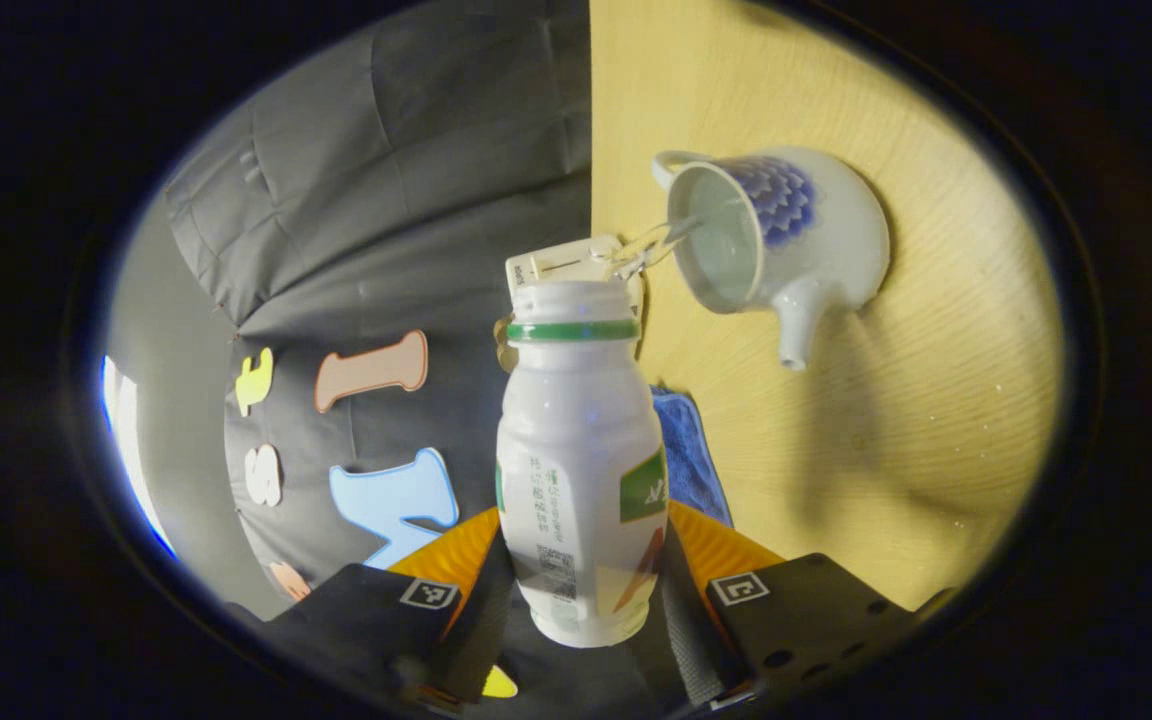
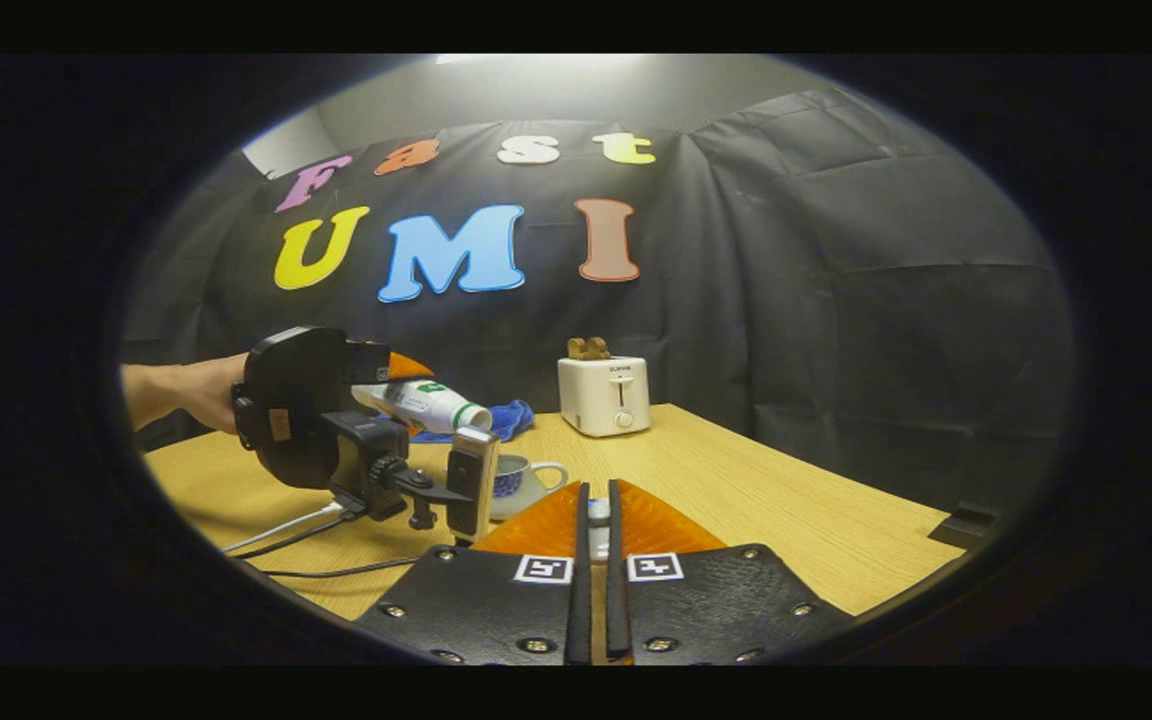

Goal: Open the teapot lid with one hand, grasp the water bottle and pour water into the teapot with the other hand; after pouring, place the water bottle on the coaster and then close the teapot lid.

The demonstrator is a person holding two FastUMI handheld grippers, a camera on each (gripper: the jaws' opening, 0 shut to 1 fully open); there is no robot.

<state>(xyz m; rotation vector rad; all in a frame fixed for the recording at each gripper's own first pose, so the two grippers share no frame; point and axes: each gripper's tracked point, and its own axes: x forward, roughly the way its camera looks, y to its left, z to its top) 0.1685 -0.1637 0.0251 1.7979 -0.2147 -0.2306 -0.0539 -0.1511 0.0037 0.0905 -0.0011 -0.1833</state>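
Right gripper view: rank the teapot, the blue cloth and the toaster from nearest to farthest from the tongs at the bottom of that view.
1. Teapot: just ahead and left of the right tongs, partly behind the other gripper's phone.
2. Blue cloth: farther back on the left, behind the tipped water bottle.
3. Toaster: near the table's back edge, by the black wall, almost straight ahead.
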